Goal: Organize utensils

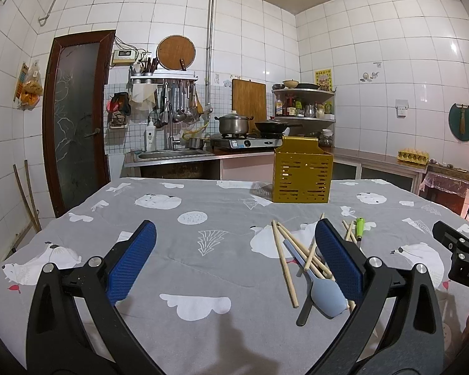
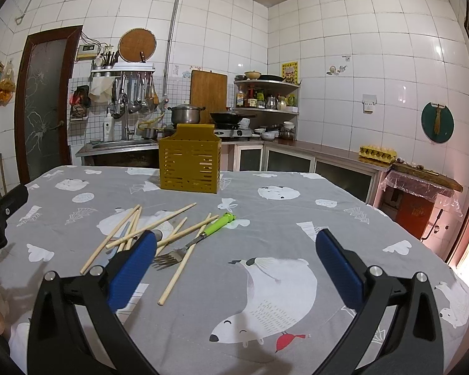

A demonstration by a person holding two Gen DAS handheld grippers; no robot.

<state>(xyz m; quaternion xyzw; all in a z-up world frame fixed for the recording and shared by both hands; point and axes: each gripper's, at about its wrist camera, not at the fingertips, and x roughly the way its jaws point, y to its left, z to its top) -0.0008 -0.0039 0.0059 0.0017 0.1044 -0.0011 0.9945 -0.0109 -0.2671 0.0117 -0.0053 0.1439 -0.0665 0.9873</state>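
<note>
A yellow slotted utensil holder (image 1: 302, 175) (image 2: 189, 164) stands upright at the far side of the table. Several wooden chopsticks (image 1: 284, 261) (image 2: 150, 228) lie scattered on the grey cloth, with a pale blue spatula (image 1: 323, 293) and a fork with a green handle (image 2: 200, 239) (image 1: 359, 226) among them. My left gripper (image 1: 234, 250) is open and empty above the cloth, the pile by its right finger. My right gripper (image 2: 236, 256) is open and empty, the pile by its left finger.
The table (image 2: 297, 218) carries a grey animal-print cloth. Behind it are a sink (image 1: 172, 154), a stove with pots (image 1: 244, 139), corner shelves and a counter with an egg tray (image 2: 376, 151). The other gripper shows at each view's edge (image 1: 459, 250) (image 2: 0, 215).
</note>
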